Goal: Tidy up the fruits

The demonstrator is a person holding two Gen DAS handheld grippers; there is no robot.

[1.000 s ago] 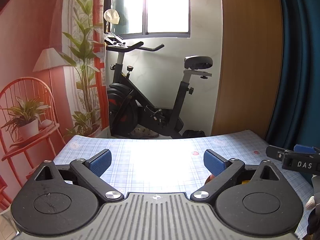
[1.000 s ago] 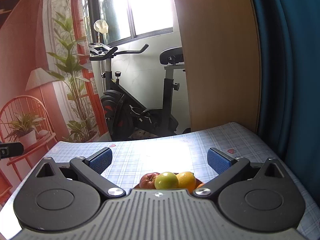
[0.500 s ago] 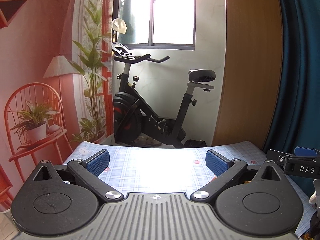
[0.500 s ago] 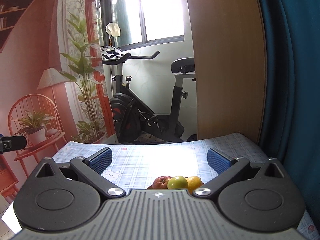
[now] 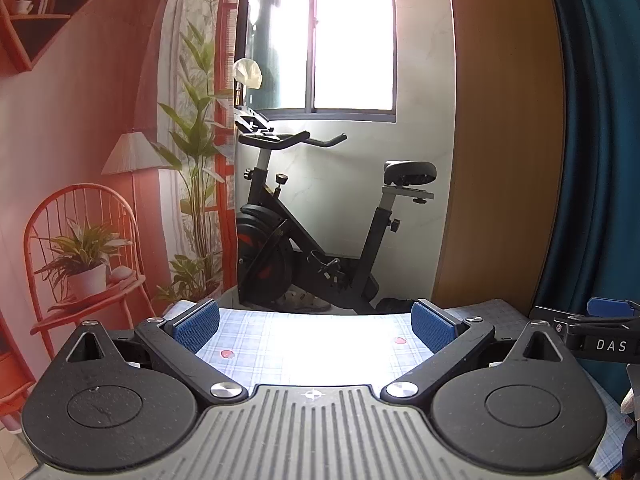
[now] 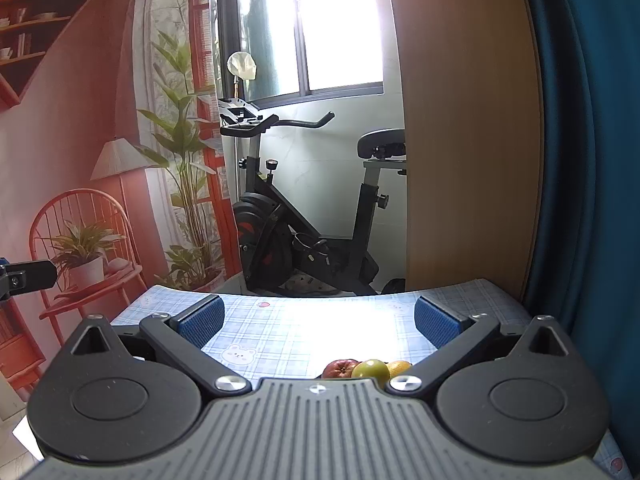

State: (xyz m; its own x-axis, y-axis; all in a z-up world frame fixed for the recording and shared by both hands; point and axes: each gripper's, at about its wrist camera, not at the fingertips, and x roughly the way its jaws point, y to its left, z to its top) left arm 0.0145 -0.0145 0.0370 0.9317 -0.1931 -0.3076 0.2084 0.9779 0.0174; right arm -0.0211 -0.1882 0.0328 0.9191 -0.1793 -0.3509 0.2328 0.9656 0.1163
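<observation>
A room in a home — an exercise bike stands on the floor under a bright window, next to a wooden panel and a deep blue curtain. A table in front wears a blue checked cloth with cartoon bears. The left wall shows a printed backdrop — red chair, plants, lamp.

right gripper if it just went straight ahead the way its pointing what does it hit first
Probably nothing soon: the open right gripper points over the checked tablecloth toward the exercise bike; the fruits sit below its line.

Both grippers agape (nothing held)
</observation>
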